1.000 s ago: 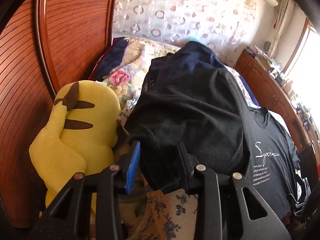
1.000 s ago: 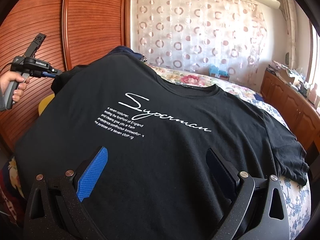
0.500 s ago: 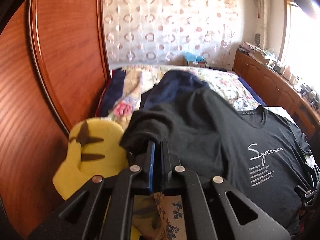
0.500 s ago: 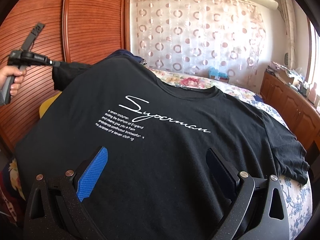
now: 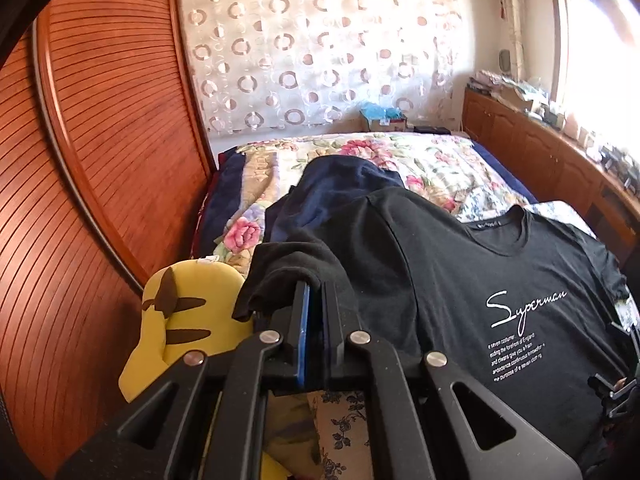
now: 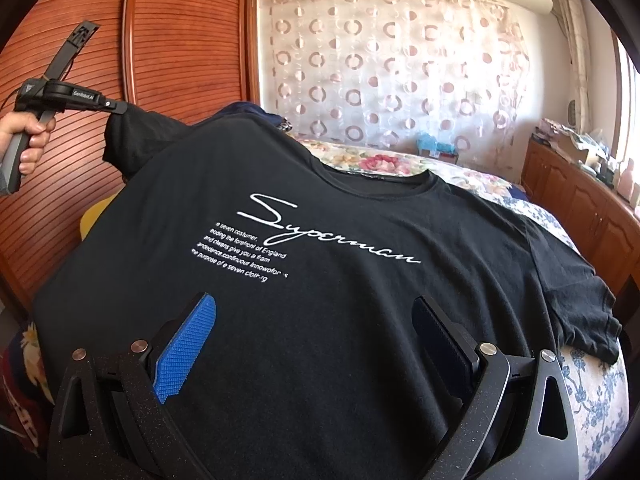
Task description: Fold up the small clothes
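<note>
A black T-shirt [image 6: 360,280] with white "Superman" print lies front up on the bed; it also shows in the left wrist view [image 5: 460,280]. My left gripper [image 5: 314,292] is shut on the shirt's left sleeve [image 5: 280,272] and holds it lifted above the bed; from the right wrist view this gripper [image 6: 116,108] shows at the upper left with the sleeve [image 6: 136,140] hanging from it. My right gripper [image 6: 316,320] is open, its jaws wide apart over the shirt's lower hem, holding nothing.
A yellow plush toy [image 5: 180,320] lies left of the shirt against the wooden sliding door [image 5: 100,160]. A dark blue garment [image 5: 340,184] lies behind the shirt on the floral bedspread [image 5: 420,160]. Wooden cabinets [image 6: 580,200] line the right side.
My left gripper closed on the sleeve and lifted it up and away from the bed. My right gripper stayed open in the same place.
</note>
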Demonstrator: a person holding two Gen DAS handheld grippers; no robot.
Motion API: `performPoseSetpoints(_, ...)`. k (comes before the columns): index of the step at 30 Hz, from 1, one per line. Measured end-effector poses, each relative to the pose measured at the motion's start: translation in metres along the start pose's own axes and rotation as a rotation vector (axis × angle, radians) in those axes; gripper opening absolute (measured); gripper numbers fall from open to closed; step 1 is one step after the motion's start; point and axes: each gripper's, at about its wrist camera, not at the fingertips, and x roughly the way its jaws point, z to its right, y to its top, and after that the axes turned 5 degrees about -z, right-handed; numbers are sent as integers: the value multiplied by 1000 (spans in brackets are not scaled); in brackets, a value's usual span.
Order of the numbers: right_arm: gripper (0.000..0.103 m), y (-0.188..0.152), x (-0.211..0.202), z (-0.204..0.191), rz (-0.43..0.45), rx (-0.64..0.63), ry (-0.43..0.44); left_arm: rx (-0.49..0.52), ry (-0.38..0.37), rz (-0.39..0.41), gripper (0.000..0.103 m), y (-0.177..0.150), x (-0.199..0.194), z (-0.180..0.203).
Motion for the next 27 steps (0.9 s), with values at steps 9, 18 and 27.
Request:
performPoseSetpoints(9,100,0,0,0,0,0,1,-38,49,108,1,7,-26,-6)
performPoseSetpoints(18,100,0,1,-1,-1,-3,3,-11,-51,-61,27,12,23,-2)
performPoseSetpoints(27,100,1,5,1,-2,10,24,40,-184,-210,37,-2,80,14)
